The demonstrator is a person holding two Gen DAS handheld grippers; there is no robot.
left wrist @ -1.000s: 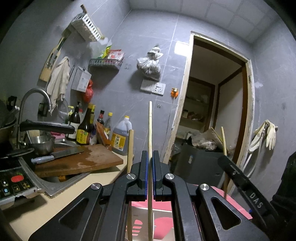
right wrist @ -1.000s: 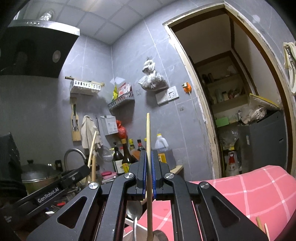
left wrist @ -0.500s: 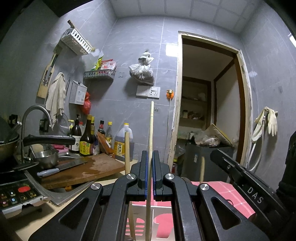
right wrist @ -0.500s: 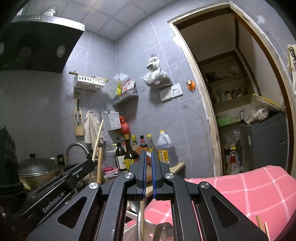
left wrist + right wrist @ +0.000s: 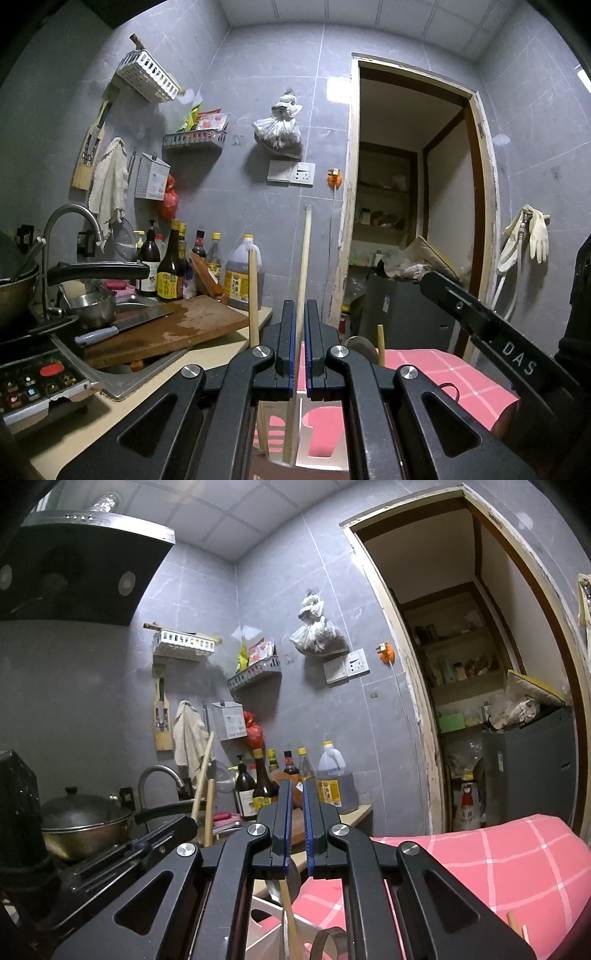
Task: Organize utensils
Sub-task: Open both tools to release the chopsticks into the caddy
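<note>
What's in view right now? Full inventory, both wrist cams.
chopstick: 1, pale wood, upright between the left fingers
other chopsticks: 2 showing, wood, standing in the holder
utensil holder: 1, white, below the grippers
cloth: 1, pink check, under the holder
cutting board: 1, brown, over the sink
knife: 1, steel, on the board
bottles: several, dark, by the wall
pot: 1, lidded, on the stove
left gripper: black, closed on the chopstick
right gripper: black, slightly apart, empty

Left gripper (image 5: pixel 301 314): jaws around upright chopstick (image 5: pixel 305 254) | white holder (image 5: pixel 317 432) below | second chopstick (image 5: pixel 253 295) beside | cutting board (image 5: pixel 177 325) left
</note>
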